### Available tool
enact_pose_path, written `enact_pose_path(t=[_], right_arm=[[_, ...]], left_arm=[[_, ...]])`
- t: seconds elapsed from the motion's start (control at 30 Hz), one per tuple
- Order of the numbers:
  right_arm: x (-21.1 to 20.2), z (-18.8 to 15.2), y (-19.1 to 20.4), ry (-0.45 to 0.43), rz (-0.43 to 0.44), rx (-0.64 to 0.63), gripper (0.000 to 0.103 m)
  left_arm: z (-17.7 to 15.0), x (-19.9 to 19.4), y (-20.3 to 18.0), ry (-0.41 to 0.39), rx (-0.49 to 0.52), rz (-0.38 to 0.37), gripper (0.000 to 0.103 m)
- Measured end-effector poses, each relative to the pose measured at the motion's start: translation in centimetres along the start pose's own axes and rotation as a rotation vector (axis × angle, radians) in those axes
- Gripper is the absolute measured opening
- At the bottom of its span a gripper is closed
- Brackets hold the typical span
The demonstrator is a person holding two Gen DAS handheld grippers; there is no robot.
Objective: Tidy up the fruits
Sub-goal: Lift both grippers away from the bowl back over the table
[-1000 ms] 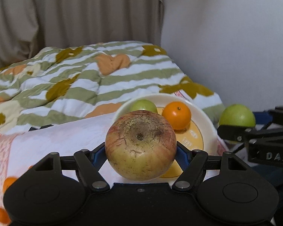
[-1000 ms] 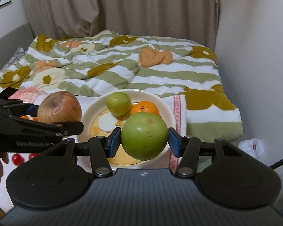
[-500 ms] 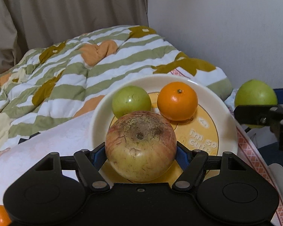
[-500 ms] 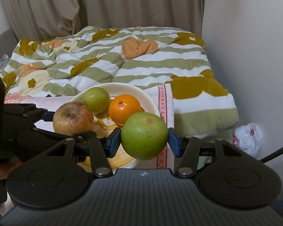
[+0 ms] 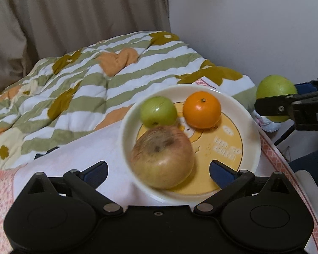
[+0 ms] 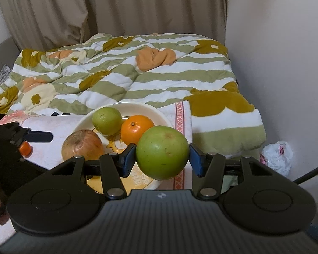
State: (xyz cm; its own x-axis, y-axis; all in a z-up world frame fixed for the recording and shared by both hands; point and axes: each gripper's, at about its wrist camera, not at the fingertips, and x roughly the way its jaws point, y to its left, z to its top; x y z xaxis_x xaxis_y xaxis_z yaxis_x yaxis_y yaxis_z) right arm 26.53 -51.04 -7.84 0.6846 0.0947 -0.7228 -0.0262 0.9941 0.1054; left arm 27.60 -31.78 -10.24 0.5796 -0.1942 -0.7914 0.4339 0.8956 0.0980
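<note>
Left wrist view
Left gripper [image 5: 158, 168]: jaws spread wide, holding nothing.
Russet apple [image 5: 162, 157]: blurred, at the plate [image 5: 247, 114] near edge, 7 o'clock; apparently released to join the small green apple [image 5: 158, 111] and orange [image 5: 201, 110].

Right wrist view
Right gripper [image 6: 162, 157]: clamped on large green apple [image 6: 162, 152], poised at plate's 4 o'clock, likely next for placing.
Surface: pink cloth [image 6: 44, 150] against striped quilt [image 6: 125, 78].
Room: curtain [image 6: 116, 6] at 12 o'clock, wall [image 6: 286, 42] at 3 o'clock.

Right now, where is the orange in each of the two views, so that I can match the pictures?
Left wrist view: the orange lies right of centre, at the far side of the plate, right of the small green fruit.
Right wrist view: the orange lies near the centre, just left of and behind the big green fruit in the jaws.
Shared landmark: the plate.
</note>
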Motion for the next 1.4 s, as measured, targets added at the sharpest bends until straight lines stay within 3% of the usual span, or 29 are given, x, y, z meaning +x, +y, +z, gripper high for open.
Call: enact_pose_path(t=[0.4,0.77,0.83,0.93,1.4], right_arm=[[3.9,-1.3,3.0,0.082,0.095,-0.118,0.069],[6.8,-2.7,4.3,0.119,0.125,-0.184,0.069],[6.4,-2.8,4.5,0.105,0.12,-0.195,0.073],[5.0,-2.5,4.5,0.051,0.11,-0.21,0.103],[-3.4,-2.6,4.2,-0.017,0.058,-0.175,0.103]], left_arm=[[-2.2,-1.9,1.8,0.044,-0.079,-0.003,0.103],[-4.3,-3.1,2.4,0.054,-0.13,0.0,0.103],[-4.4,-3.4,2.5,0.053,-0.144,-0.009,0.103],[-4.7,-3.9,2.6,0.052,-0.164,-0.025,0.103],[-6.3,-9.7,1.6,-0.033,-0.202,0.01,0.103]])
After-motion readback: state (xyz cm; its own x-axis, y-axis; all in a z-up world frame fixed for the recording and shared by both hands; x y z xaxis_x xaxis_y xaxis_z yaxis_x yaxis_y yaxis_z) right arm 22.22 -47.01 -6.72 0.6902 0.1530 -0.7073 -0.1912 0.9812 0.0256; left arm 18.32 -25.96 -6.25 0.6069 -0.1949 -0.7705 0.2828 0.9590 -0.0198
